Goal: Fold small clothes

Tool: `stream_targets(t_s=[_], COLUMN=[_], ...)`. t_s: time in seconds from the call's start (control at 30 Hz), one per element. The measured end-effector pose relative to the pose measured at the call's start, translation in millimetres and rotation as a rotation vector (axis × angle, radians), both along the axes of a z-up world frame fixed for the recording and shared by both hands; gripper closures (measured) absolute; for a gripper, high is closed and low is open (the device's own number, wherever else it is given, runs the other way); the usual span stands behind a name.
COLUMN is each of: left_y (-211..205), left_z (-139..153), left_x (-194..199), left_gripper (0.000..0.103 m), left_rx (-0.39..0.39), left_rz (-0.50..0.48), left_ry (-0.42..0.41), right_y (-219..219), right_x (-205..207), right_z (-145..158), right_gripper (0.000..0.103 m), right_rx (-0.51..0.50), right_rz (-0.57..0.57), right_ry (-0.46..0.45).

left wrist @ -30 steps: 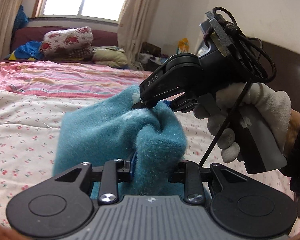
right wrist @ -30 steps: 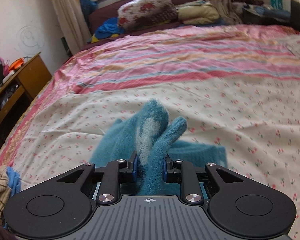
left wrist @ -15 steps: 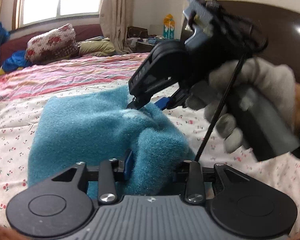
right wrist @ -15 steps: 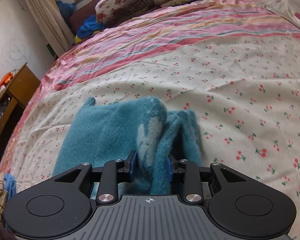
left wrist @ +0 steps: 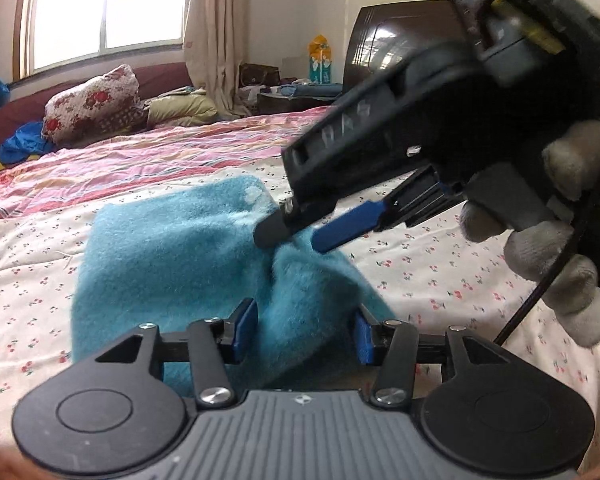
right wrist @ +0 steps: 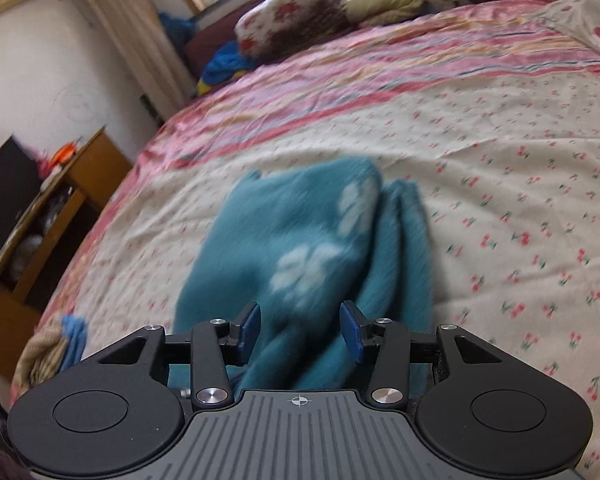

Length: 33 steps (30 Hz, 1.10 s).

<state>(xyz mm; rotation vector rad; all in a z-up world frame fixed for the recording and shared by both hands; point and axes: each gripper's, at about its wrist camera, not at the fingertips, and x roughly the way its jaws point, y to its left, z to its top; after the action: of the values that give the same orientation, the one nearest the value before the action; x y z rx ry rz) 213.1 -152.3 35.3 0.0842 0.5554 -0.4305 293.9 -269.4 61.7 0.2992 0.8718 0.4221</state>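
1. Left wrist view: a fluffy teal fleece garment with pale paw-shaped patches [left wrist: 172,256] lies bunched on the cream bedsheet printed with small red cherries [left wrist: 428,264]. The left gripper [left wrist: 302,334] has its blue-padded jaws spread, with a hump of the fleece between them; I cannot tell whether the pads touch it.
2. The right gripper [left wrist: 292,236], held in a hand in a grey knit glove [left wrist: 556,248], reaches in from the right; its jaws stand apart, tips at the garment's upper fold. White lettering on its black body is blurred, possibly "DAS".
3. Right wrist view: the right gripper [right wrist: 300,328] is parted over the garment [right wrist: 300,240], which is smeared by motion blur.
4. A pink striped quilt [left wrist: 140,160] covers the far half of the bed. Beyond it lie a floral red-and-white pillow [left wrist: 92,104] and a blue cloth heap [left wrist: 24,144], under a bright window with beige curtains [left wrist: 212,28].
5. A dark wooden headboard [left wrist: 396,36] stands at right; a brown wooden cabinet [right wrist: 72,196] flanks the bed's left side.
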Motion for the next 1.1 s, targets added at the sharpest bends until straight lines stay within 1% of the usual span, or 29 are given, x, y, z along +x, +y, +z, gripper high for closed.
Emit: stream_targets(t_s=[0.1,0.2,0.23,0.27,0.33,0.37,0.4,0.5,0.53,0.6,0.67,0.73,0.77,0.8,0.83,0.87,0.9,0.93,1.0,1.1], left_y=[11.9,24.6,29.6,34.1,44.4,48.8,53.1,69.1,75.6,83.8,86.8,86.8,86.2,85.7,85.3,85.2,85.6,87.7,89.2,93.5], left_z=[4.9,9.4,10.5,10.5,11.9,12.8,13.6,13.3,11.6,2.1,-7.6,-12.0,-12.2,-12.5,-14.4,-15.4,-16.2,-16.1,-14.9,-12.2], left_x=[-7.5,-10.7,-10.0,-10.1,-6.9,-4.8,-2.5,8.8,17.1,34.4,46.5,49.7,50.1,50.6,48.7,49.2,49.8,50.6,50.4,48.9], left_gripper=[0.049,0.049,0.049,0.049,0.049,0.049,0.049,0.048,0.047,0.047,0.048,0.047,0.047,0.047,0.047,0.047,0.047,0.047,0.047,0.047], left_rx=[-0.013,-0.016,-0.024,-0.035,-0.052,-0.051,-0.045,-0.046,-0.056,-0.067,-0.068,-0.066,-0.063,-0.064,-0.066,-0.068,-0.069,-0.07,-0.075,-0.077], left_rz=[0.003,0.023,0.033,0.044,0.068,0.082,0.1,0.157,0.179,0.218,0.232,0.238,0.236,0.23,0.226,0.224,0.221,0.218,0.213,0.206], left_ry=[0.016,0.025,0.032,0.041,0.054,0.051,0.043,0.036,0.047,0.095,0.142,0.138,0.132,0.127,0.126,0.124,0.124,0.123,0.125,0.123], right_y=[5.7,2.6,2.0,2.4,2.4,-0.2,-3.0,-11.9,-16.0,-24.4,-24.0,-19.8,-19.0,-19.2,-18.8,-19.1,-18.6,-18.1,-11.6,-0.1], right_x=[-1.9,-3.5,-6.0,-9.4,-13.6,-14.0,-14.9,-26.5,-29.5,-31.5,-30.1,-28.1,-26.8,-26.3,-25.2,-22.9,-19.5,-14.2,1.7,24.4], right_z=[-9.3,-22.1,-24.2,-25.5,-28.1,-30.5,-32.1,-33.6,-36.7,-50.2,-57.5,-48.9,-42.5,-36.7,-29.6,-24.0,-20.4,-19.2,-22.5,-35.0], right_gripper=[0.06,0.06,0.062,0.065,0.09,0.094,0.095,0.096,0.096,0.096,0.095,0.085,0.083,0.078,0.068,0.062,0.051,0.046,0.045,0.045], right_rx=[-0.026,0.005,0.011,0.006,-0.012,-0.003,0.001,-0.027,-0.026,0.002,0.013,0.012,0.016,0.019,0.021,0.026,0.034,0.042,0.047,0.042], right_rz=[0.022,0.035,0.042,0.048,0.048,0.033,0.012,-0.029,-0.048,-0.079,-0.082,-0.06,-0.06,-0.062,-0.069,-0.079,-0.084,-0.088,-0.095,-0.112], right_ry=[0.025,0.07,0.072,0.063,0.049,0.059,0.061,0.021,0.022,0.059,0.085,0.072,0.06,0.045,0.021,-0.002,-0.019,-0.024,-0.001,0.05])
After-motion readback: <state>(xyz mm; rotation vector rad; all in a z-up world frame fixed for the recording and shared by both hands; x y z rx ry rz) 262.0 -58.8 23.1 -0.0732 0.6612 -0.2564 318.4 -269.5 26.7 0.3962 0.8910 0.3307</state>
